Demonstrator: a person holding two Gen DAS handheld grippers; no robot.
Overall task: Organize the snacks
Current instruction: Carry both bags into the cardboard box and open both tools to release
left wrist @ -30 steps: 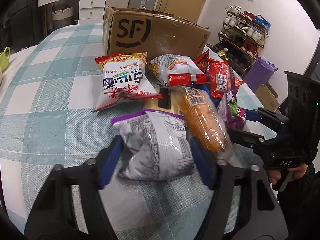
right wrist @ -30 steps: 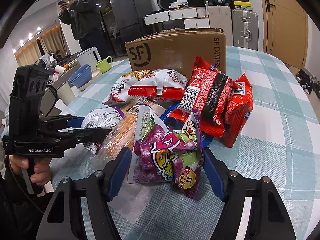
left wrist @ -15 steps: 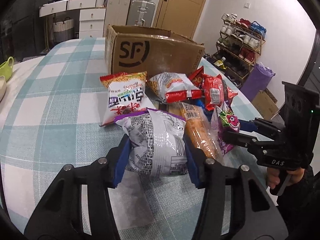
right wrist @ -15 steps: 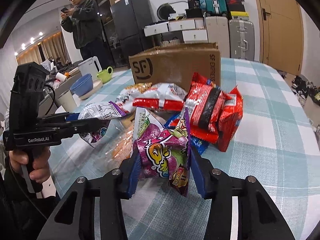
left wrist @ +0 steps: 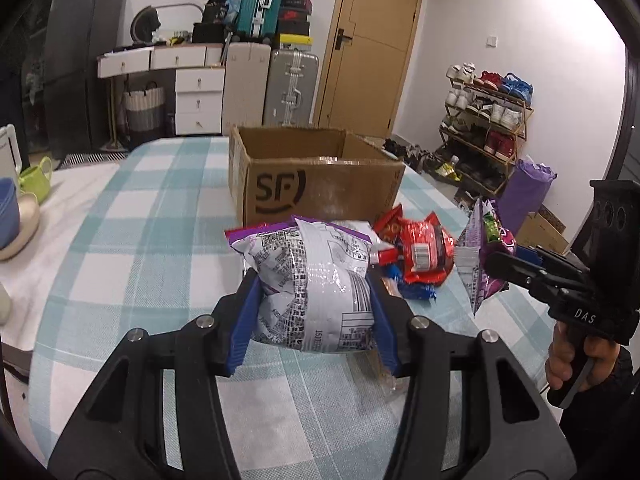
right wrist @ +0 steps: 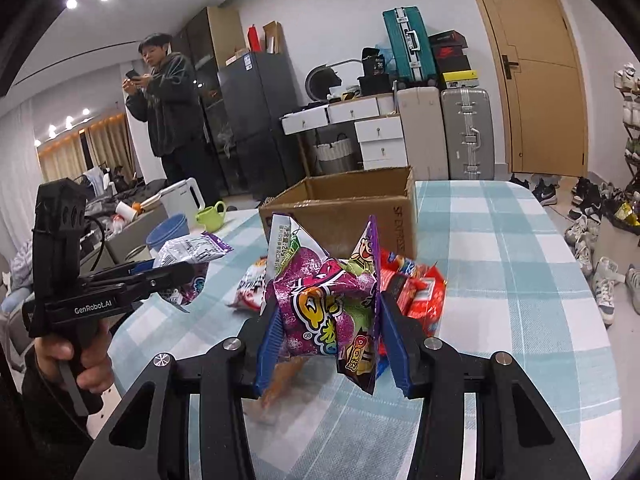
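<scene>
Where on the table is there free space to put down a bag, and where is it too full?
Bare checked cloth lies left of the cardboard box, toward the green cup, and on the table's right side beyond the red packets. The open box shows nothing inside from here. It is crowded just in front of the box, where the packets are piled.

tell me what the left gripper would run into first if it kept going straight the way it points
Probably the open cardboard box: it stands straight ahead of the left gripper, beyond the white and purple bag it holds. Depth is unclear.
</scene>
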